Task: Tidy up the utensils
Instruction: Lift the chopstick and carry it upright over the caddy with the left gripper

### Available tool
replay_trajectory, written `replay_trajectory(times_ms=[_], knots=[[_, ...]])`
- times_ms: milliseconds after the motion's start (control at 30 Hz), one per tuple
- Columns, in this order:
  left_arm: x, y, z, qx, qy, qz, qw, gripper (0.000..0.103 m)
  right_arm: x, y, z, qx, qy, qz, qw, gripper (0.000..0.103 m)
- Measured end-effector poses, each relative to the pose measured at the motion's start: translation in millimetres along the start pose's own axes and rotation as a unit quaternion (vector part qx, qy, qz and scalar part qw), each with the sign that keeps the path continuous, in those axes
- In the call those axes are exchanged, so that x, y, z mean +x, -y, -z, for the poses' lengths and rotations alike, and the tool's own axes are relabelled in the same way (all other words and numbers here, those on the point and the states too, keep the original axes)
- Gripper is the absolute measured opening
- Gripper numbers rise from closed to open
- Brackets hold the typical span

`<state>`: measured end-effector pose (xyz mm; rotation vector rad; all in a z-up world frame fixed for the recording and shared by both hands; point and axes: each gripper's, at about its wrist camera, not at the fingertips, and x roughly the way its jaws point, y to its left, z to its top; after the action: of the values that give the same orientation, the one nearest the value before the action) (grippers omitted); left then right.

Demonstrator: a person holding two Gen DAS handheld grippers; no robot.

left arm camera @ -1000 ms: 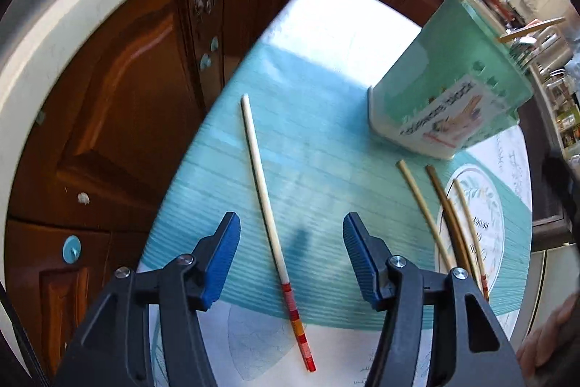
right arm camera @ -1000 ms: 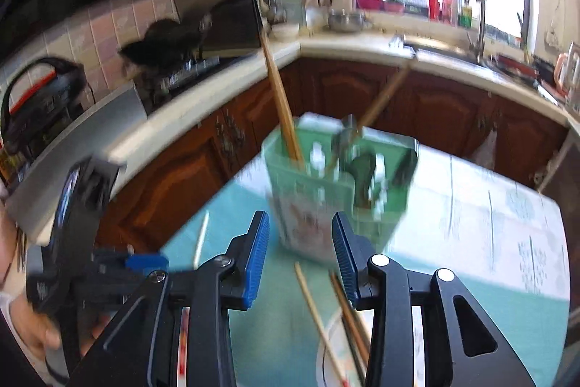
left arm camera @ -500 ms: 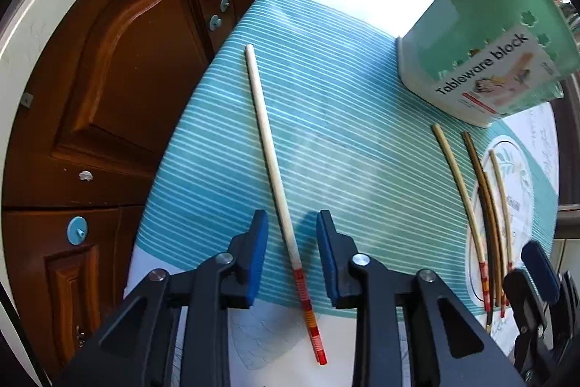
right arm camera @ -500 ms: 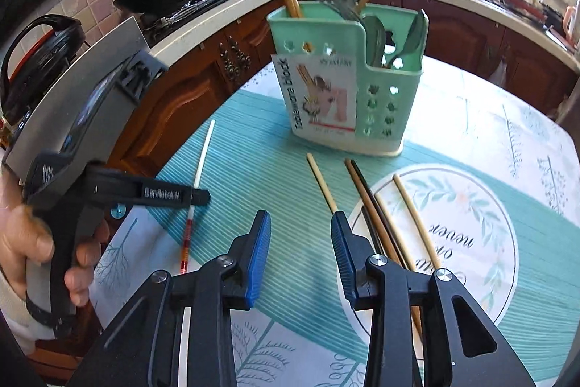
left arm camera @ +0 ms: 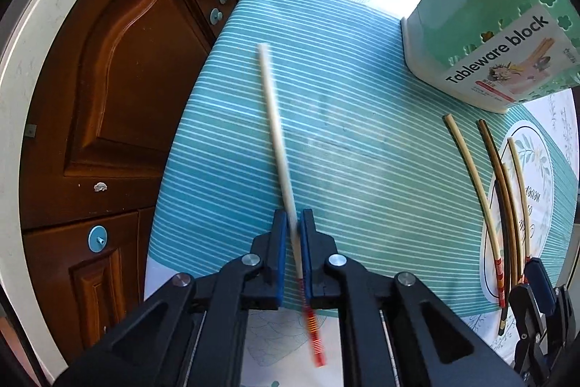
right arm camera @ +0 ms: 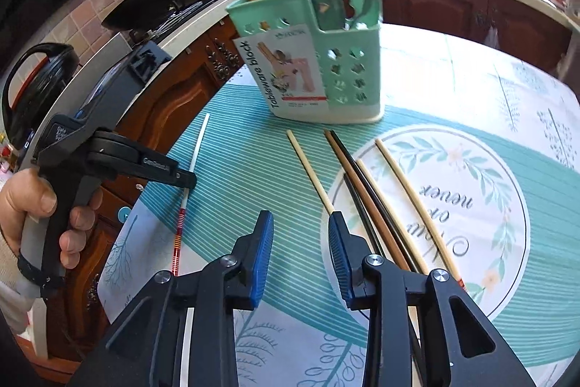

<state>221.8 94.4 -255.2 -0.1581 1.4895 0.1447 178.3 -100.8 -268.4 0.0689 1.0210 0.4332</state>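
My left gripper point(left arm camera: 293, 223) is shut on a pale chopstick point(left arm camera: 277, 140) with a red striped end, at the table's left side; the chopstick also shows in the right wrist view point(right arm camera: 195, 155), with the left gripper point(right arm camera: 181, 175) on it. A green tableware block point(right arm camera: 326, 64) holding forks, spoons and chopsticks stands further back, also in the left wrist view point(left arm camera: 500, 24). Several more chopsticks point(right arm camera: 366, 191) lie on the cloth in front of it. My right gripper point(right arm camera: 299, 231) is open and empty, hovering just above the near end of the leftmost of these.
The table carries a teal striped cloth point(right arm camera: 253, 169) with a round leaf print point(right arm camera: 471, 198). Brown wooden cabinets point(left arm camera: 119, 78) and a pale counter edge run close along the table's left side. A stove and pans sit on the counter behind.
My left gripper has come down over the pale chopstick and closed on it. My right gripper has dropped toward the group of chopsticks and stayed open.
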Motion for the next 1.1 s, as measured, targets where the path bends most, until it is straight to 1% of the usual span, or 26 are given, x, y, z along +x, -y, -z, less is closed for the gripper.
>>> replay_trajectory(times_ms=[33, 167, 233, 300, 367, 433, 500, 533, 600, 700, 733, 800, 900, 933, 1000, 1033, 1067, 1100], knots=[[0.2, -5.3, 1.6, -0.002, 0.001, 0.003, 1.0000, 0.003, 0.0, 2.5, 1.3, 0.004, -0.001, -0.002, 1.000, 0.030], [-1.7, -16.2, 18.3, -0.029, 0.007, 0.055, 0.9981, 0.003, -3.6, 13.2, 5.0, 0.018, -0.003, -0.009, 1.000, 0.029], [-7.6, -18.7, 31.8, -0.030, 0.022, 0.079, 0.9962, 0.003, -7.9, 15.3, 4.3, 0.023, -0.002, -0.010, 1.000, 0.028], [-16.7, -16.6, 43.3, -0.021, 0.042, 0.088, 0.9950, 0.003, -11.8, 16.6, 5.9, 0.026, 0.000, -0.009, 1.000, 0.028], [-32.2, -11.8, 57.8, -0.003, 0.073, 0.096, 0.9927, 0.003, -14.8, 16.9, 7.3, 0.027, -0.001, -0.006, 1.000, 0.027], [-47.7, -5.8, 69.1, 0.017, 0.104, 0.095, 0.9899, 0.003, -14.9, 8.0, 4.9, 0.027, -0.004, -0.005, 1.000, 0.027], [-65.5, 2.9, 78.8, 0.040, 0.142, 0.095, 0.9844, 0.003, -15.4, 3.7, 5.9, 0.026, -0.009, -0.006, 1.000, 0.027], [-76.2, 5.4, 81.6, 0.051, 0.168, 0.095, 0.9799, 0.003, -14.4, 2.1, 6.9, 0.027, -0.012, -0.005, 1.000, 0.027], [-90.8, 11.6, 85.3, 0.062, 0.194, 0.097, 0.9743, 0.003, -13.8, -3.3, 8.5, 0.022, -0.016, 0.001, 1.000, 0.026], [-115.9, 22.4, 81.7, 0.072, 0.235, 0.109, 0.9632, 0.003, -19.8, -8.8, 9.6, 0.015, -0.012, 0.007, 1.000, 0.025], [-128.2, 25.9, 81.1, 0.078, 0.251, 0.112, 0.9582, 0.003, -22.5, -10.2, 9.3, 0.013, -0.010, 0.009, 1.000, 0.025], [-152.5, 32.6, 80.2, 0.094, 0.295, 0.120, 0.9432, 0.003, -28.6, -12.3, 8.2, 0.011, -0.004, 0.012, 1.000, 0.025], [-180.9, 39.2, 74.6, 0.112, 0.346, 0.119, 0.9240, 0.003, -36.9, -12.5, 4.9, 0.017, 0.007, 0.011, 1.000, 0.025], [-192.0, 41.5, 71.6, 0.117, 0.368, 0.121, 0.9143, 0.003, -38.3, -12.3, 3.7, 0.021, 0.009, 0.011, 1.000, 0.025], [-207.2, 43.0, 63.6, 0.120, 0.397, 0.125, 0.9012, 0.003, -39.8, -12.5, 1.4, 0.026, 0.013, 0.011, 1.000, 0.025], [-218.4, 44.1, 56.3, 0.121, 0.415, 0.127, 0.8924, 0.003, -39.8, -12.4, 0.0, 0.028, 0.014, 0.010, 0.999, 0.025], [-226.2, 46.1, 52.7, 0.122, 0.430, 0.128, 0.8855, 0.003, -39.5, -12.4, -1.2, 0.029, 0.016, 0.011, 0.999, 0.025], [-234.3, 48.1, 45.4, 0.122, 0.449, 0.130, 0.8756, 0.003, -39.1, -12.6, -2.4, 0.030, 0.017, 0.011, 0.999, 0.025]])
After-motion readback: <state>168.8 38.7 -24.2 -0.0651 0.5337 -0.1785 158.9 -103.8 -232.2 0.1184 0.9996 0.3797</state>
